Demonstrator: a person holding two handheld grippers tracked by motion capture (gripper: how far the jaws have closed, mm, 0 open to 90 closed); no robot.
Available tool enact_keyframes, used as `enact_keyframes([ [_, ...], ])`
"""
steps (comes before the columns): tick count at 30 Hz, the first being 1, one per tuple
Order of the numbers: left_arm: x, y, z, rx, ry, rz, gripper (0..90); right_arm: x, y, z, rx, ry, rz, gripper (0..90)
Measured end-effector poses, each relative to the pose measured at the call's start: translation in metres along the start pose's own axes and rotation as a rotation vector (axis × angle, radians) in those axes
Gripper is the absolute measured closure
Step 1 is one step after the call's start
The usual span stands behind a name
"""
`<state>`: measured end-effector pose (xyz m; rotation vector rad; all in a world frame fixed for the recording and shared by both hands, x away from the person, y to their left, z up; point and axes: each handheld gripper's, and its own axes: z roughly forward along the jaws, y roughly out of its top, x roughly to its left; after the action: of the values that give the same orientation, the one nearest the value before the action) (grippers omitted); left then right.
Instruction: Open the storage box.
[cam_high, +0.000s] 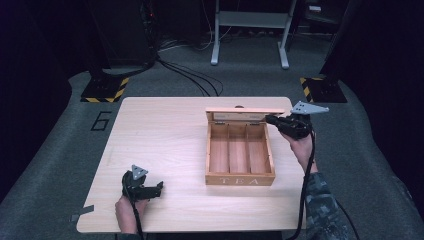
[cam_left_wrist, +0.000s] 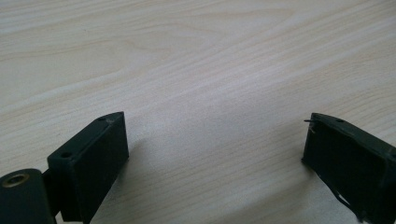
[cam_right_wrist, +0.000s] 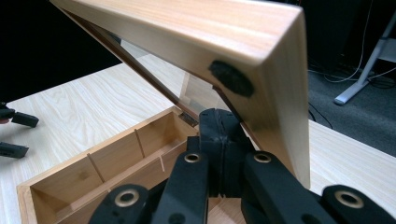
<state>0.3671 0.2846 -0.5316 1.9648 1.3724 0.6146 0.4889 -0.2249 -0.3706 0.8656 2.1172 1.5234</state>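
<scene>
A wooden tea box (cam_high: 240, 177), lettered TEA on its front wall, stands right of the table's middle with three bare compartments. Its lid (cam_high: 245, 110) is raised to a slant over the back edge. My right gripper (cam_high: 270, 120) is at the lid's right end; in the right gripper view its jaws (cam_right_wrist: 219, 116) are pressed together, tips against the underside of the lid (cam_right_wrist: 210, 32), above the box's interior (cam_right_wrist: 116, 158). My left gripper (cam_high: 160, 188) rests open on bare wood near the front left, with nothing between its jaws (cam_left_wrist: 215, 121). It also shows far off (cam_right_wrist: 21, 134).
The light wooden table (cam_high: 165, 130) has rounded corners, and its front edge is close to my left hand. Grey carpet surrounds it, with cables (cam_high: 190, 75), a metal stand (cam_high: 250, 30) and yellow-black marked bases (cam_high: 105, 90) behind.
</scene>
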Motion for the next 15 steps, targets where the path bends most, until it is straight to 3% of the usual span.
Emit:
enact_keyframes([
  [15,0.0002,0.0001,0.0001,0.000,-0.001,0.000,6.4,0.0005,0.0013,0.0036,0.033,0.005,0.004,89.9],
])
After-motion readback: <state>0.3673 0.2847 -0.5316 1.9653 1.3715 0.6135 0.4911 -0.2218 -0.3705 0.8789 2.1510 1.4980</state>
